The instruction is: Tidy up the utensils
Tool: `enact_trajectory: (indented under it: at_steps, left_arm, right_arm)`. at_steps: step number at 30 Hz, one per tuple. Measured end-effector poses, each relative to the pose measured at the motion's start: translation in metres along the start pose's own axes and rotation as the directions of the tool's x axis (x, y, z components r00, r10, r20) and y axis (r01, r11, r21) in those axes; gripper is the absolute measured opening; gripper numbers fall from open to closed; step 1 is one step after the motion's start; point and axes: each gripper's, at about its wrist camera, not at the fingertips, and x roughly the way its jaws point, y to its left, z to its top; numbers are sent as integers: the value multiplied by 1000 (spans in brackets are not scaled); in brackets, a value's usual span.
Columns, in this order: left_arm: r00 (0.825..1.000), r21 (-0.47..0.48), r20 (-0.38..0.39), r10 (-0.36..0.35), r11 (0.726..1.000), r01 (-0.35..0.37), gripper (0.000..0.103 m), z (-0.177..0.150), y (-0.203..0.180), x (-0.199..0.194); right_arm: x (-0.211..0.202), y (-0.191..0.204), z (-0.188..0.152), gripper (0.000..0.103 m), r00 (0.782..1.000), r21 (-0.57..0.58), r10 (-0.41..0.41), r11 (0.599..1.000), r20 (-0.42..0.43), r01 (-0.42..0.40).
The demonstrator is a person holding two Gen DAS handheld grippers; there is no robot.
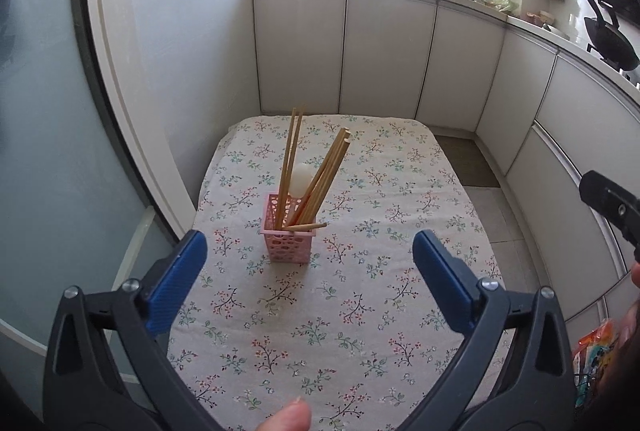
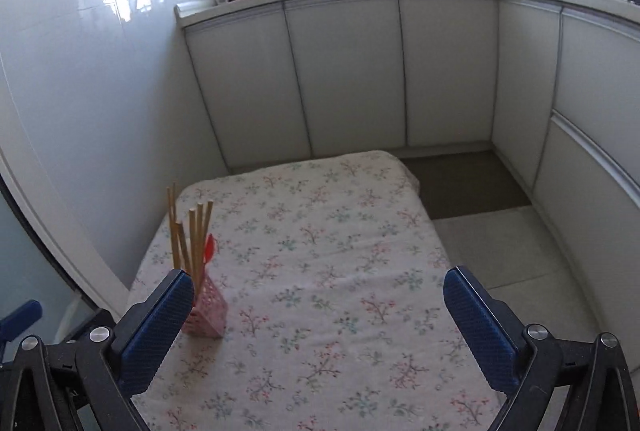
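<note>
A pink perforated utensil holder [image 1: 287,239] stands on the floral tablecloth [image 1: 360,303]. It holds several wooden chopsticks [image 1: 320,179], a white spoon [image 1: 300,181] and an orange-red utensil; one chopstick lies across its rim. My left gripper [image 1: 310,263] is open and empty, just in front of the holder. In the right wrist view the holder [image 2: 208,311] stands at the left, partly behind my left finger [image 2: 156,327], with the chopsticks [image 2: 192,243] upright in it. My right gripper [image 2: 320,319] is open and empty over the tablecloth [image 2: 340,271].
White kitchen cabinets [image 1: 384,51] run along the back and right, with a cluttered counter and sink above. A glass door [image 1: 44,111] is at the left. A dark floor mat [image 2: 468,187] lies beyond the table's far right corner. A snack packet [image 1: 596,347] shows at the lower right.
</note>
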Motion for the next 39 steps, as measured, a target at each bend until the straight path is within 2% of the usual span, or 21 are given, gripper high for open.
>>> enact_trajectory:
  at_steps: [3, 9, 18, 39]
  left_arm:
    - [999, 0, 35, 11, 1000, -11, 102, 0, -3, -9]
    - [997, 11, 68, 22, 1000, -23, 102, -2, -10, -19]
    - [997, 28, 69, 29, 999, -31, 102, -5, -17, -19]
    - [996, 14, 77, 34, 999, -36, 102, -7, -19, -25]
  right_arm:
    - [-5, 1, -2, 102, 1000, -42, -29, 999, 0, 29]
    - [-6, 5, -3, 102, 1000, -81, -17, 997, -13, 16]
    - [4, 6, -4, 102, 999, -93, -22, 996, -45, 18]
    - [5, 11, -5, 102, 999, -110, -22, 994, -45, 17]
